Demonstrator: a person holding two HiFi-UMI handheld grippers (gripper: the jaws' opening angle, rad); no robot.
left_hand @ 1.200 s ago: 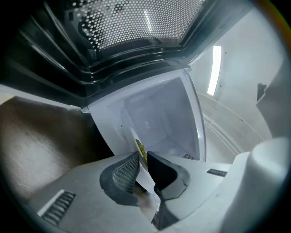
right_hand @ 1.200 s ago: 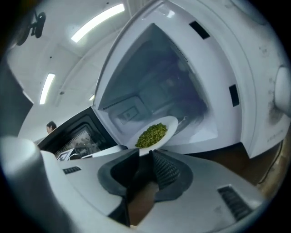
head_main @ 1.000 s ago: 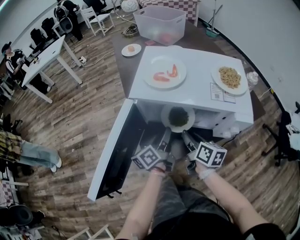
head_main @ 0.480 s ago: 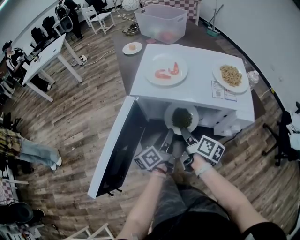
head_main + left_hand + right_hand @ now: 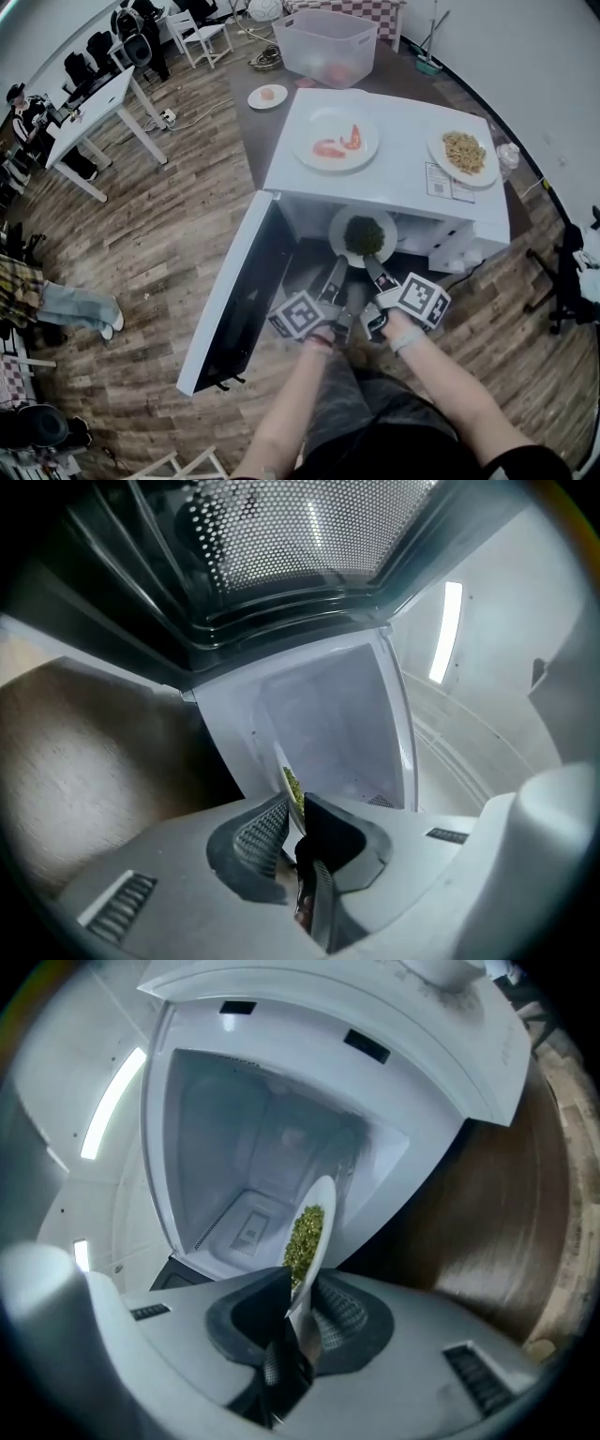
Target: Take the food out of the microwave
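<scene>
The right tool (image 5: 302, 1309) has its jaws on the near rim of a white plate (image 5: 322, 1206), having just been closing on it. The rim runs down between the dark pad and the ribbed pad. Green food (image 5: 304, 1235) lies heaped on the plate, which is seen edge-on. Behind it the white microwave (image 5: 281, 1044) stands open, its cavity facing the camera, and a brown wooden surface (image 5: 511, 1213) shows at the right
</scene>
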